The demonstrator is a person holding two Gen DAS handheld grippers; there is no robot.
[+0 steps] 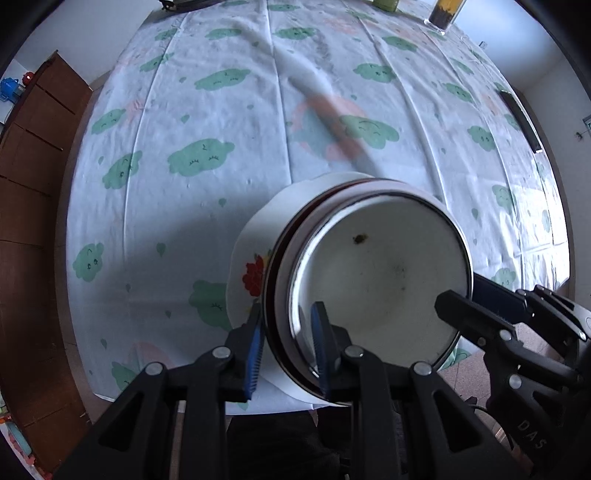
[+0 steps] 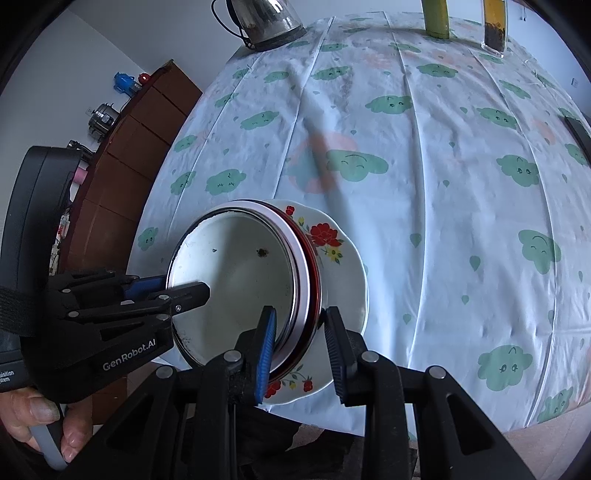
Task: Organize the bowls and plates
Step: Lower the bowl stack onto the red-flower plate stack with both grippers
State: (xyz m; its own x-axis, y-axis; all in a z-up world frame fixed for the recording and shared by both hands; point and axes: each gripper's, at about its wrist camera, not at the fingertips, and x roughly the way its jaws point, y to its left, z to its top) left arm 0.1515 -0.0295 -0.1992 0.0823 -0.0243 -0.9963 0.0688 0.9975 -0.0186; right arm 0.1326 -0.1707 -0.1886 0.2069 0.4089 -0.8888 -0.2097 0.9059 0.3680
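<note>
— Cloud-printed tablecloth (image 1: 221,122) covers the whole table, white with green clouds, and most of it lies bare. Where is the stack?

— At the near edge of the table. A white enamel bowl (image 1: 376,273) sits on top, nested over a red-rimmed piece of which only the rim shows, and under both lies a scalloped flowered plate (image 2: 343,254). Part of the plate juts past the cloth's near hem.

— Who has hold of it?

— Both tools. The left gripper (image 1: 288,347) pinches the stack's rim on its side: one blue pad inside the bowl, the other outside against the plate's edge. The right gripper (image 2: 301,347) does the same on the opposite side, one finger inside the bowl, the other under the plate's rim. Neither pair is spread wide; each is clamped on the crockery.

— Is the stack flat?

— I cannot tell; the fisheye views bend everything.

— What room is there around it?

— Plenty ahead. The cloth's middle is open, with only creases and a pink patch. The far edge holds a steel kettle (image 2: 266,18), a green cup (image 2: 436,18) and a clear container (image 2: 495,26) with dark and yellow contents. A dark flat object (image 1: 521,122) lies along the right edge. A brown cabinet (image 2: 140,140) stands well off to the left.

— Anything of the person?

— A hand (image 2: 40,424) on the left tool's handle, low in the right wrist view.
</note>
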